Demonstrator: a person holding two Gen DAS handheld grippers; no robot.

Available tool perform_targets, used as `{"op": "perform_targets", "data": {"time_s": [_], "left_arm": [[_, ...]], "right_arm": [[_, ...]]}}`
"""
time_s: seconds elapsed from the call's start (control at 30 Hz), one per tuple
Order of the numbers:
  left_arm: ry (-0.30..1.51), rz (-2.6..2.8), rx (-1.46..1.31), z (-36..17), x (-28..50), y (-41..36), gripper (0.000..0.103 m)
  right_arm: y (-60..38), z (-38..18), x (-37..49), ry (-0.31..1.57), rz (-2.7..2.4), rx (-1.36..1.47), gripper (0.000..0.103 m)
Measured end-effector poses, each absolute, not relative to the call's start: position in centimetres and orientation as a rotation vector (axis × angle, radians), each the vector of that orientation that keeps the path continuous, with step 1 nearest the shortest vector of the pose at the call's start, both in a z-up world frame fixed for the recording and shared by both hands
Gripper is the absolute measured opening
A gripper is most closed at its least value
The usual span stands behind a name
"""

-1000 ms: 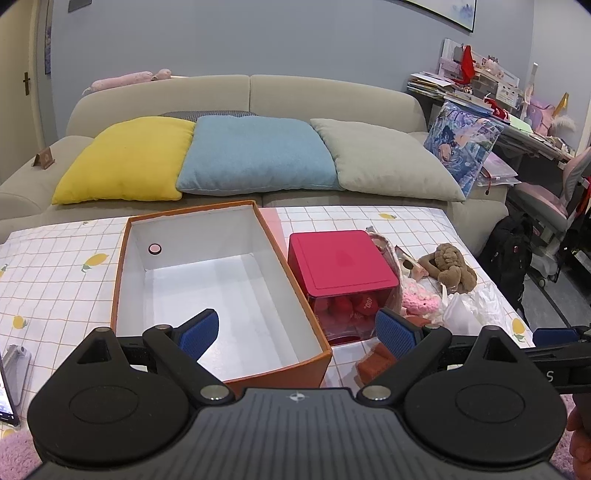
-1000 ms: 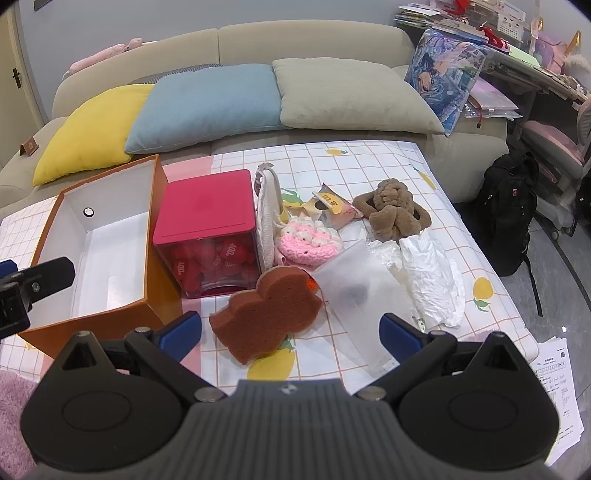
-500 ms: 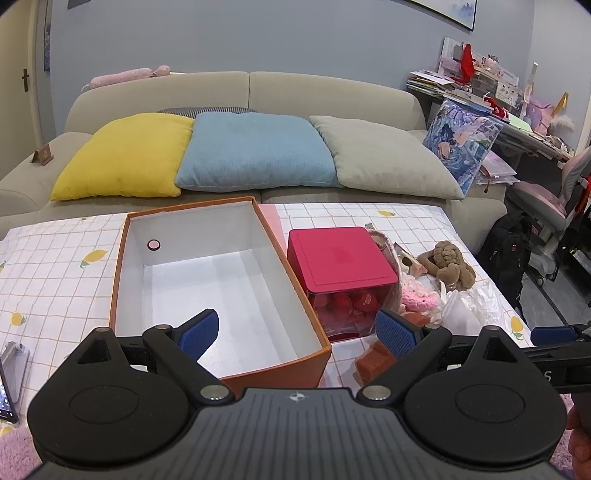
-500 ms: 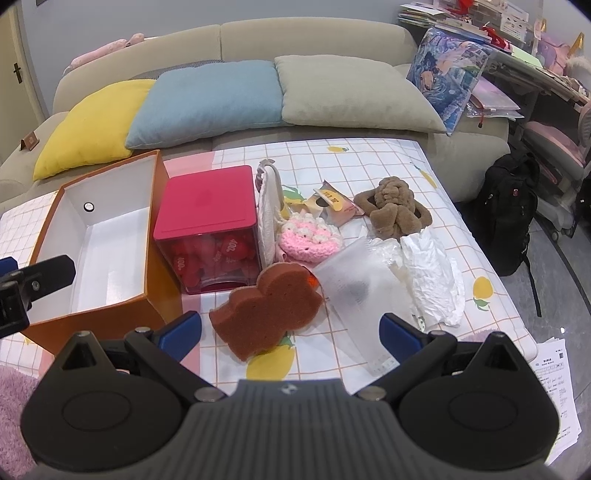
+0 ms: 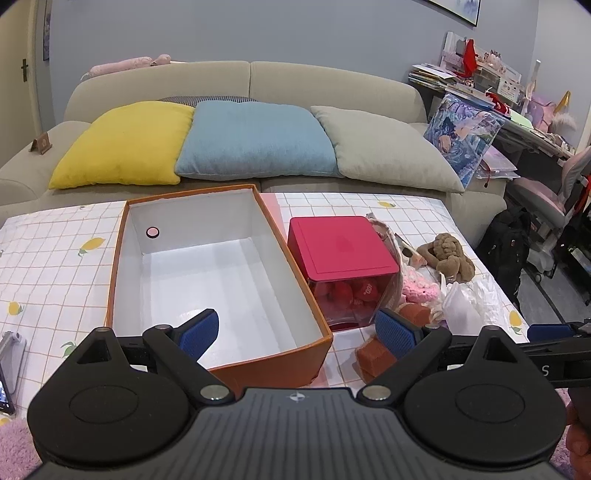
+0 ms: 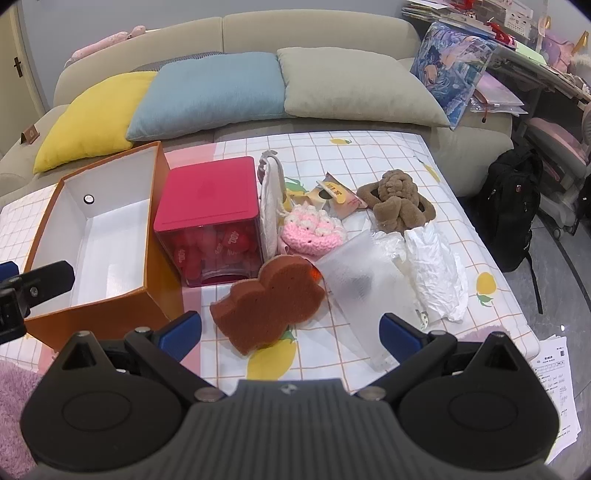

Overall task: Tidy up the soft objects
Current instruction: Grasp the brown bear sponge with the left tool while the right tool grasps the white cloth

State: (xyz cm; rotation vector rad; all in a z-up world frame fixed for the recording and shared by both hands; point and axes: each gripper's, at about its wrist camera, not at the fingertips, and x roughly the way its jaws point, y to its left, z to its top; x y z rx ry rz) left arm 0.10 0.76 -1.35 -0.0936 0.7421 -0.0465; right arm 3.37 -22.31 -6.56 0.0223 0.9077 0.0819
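Both tools were empty with their blue pads spread wide: the left gripper [image 5: 297, 332] hung over the near end of one orange box [image 5: 122, 258], white inside and bare, and the right gripper [image 6: 290, 330] hovered just short of one brown duck-shaped sponge [image 6: 267, 301] lying at twelve o'clock from it. At one o'clock of the sponge lay one frosted plastic pouch [image 6: 364, 284], and beyond that one crumpled white bag [image 6: 436, 266]. Behind the sponge sat one pink crocheted piece [image 6: 312, 230], then one brown plush toy [image 6: 397, 203] at one o'clock, apart from it. One red-lidded clear tub [image 6: 210, 218] of red things stood between the box and the soft pile, touching a cream cloth [image 6: 271, 199]. All rested on a table [image 6: 369, 147] under a white checked cloth with lemons. Farthest off, a beige sofa [image 6: 317, 26] carried three cushions [image 6: 210, 88]: yellow, blue, grey. A cluttered desk [image 5: 517, 122] stood at two o'clock.
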Motion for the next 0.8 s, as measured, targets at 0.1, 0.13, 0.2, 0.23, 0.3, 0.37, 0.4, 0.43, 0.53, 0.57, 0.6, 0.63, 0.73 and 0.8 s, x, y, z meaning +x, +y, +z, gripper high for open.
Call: {"op": "perform_targets", "data": {"time_s": [0.1, 0.13, 0.2, 0.23, 0.3, 0.37, 0.4, 0.43, 0.53, 0.57, 0.6, 0.63, 0.73, 0.8], "left_arm": [[0.743, -0.046, -0.092, -1.4, 0.1, 0.7, 0.103], [0.743, -0.047, -0.093, -1.4, 0.1, 0.7, 0.103], [0.745, -0.051, -0.092, -1.5, 0.0, 0.6, 0.103], [0.746, -0.054, -0.092, -1.5, 0.0, 0.5, 0.103], [0.750, -0.065, -0.090, -1.6, 0.2, 0.3, 0.103], [0.741, -0.103, -0.085, -1.5, 0.2, -0.1, 0.103], [0.727, -0.135, -0.072, -1.4, 0.1, -0.4, 0.103], [0.714, -0.165, -0.051, -1.4, 0.2, -0.9, 0.102], [0.715, -0.264, -0.016, -1.7, 0.7, -2.3, 0.092], [0.719, -0.293, -0.011, -1.9, 0.9, -2.8, 0.092], [0.723, -0.325, 0.000, -2.2, 1.3, -3.4, 0.091], [0.726, -0.351, 0.020, -2.6, 1.6, -4.1, 0.091], [0.749, -0.431, 0.103, -3.8, 3.3, -6.3, 0.091], [0.768, -0.472, 0.150, -4.6, 4.4, -7.4, 0.091]], "right_arm": [[-22.4, -6.7, 3.4, 0.910, 0.084, 0.025, 0.100], [-22.4, -6.7, 3.4, 0.910, 0.085, 0.025, 0.100], [-22.4, -6.7, 3.4, 0.912, 0.086, 0.026, 0.100], [-22.5, -6.8, 3.3, 0.914, 0.087, 0.026, 0.100], [-22.6, -6.9, 3.3, 0.923, 0.094, 0.028, 0.100], [-23.2, -7.4, 3.4, 0.954, 0.140, 0.040, 0.100], [-23.6, -7.6, 3.4, 0.966, 0.156, 0.048, 0.100], [-24.3, -7.9, 3.4, 0.972, 0.157, 0.057, 0.100], [-26.0, -8.5, 3.3, 0.968, 0.109, 0.053, 0.100], [-26.5, -8.5, 3.3, 0.965, 0.096, 0.049, 0.098], [-27.1, -8.7, 3.3, 0.957, 0.087, 0.045, 0.094], [-27.5, -8.9, 3.3, 0.951, 0.085, 0.039, 0.092], [-28.4, -9.5, 3.5, 0.938, 0.081, 0.007, 0.090], [-29.1, -9.9, 3.7, 0.932, 0.085, -0.004, 0.088]]}}
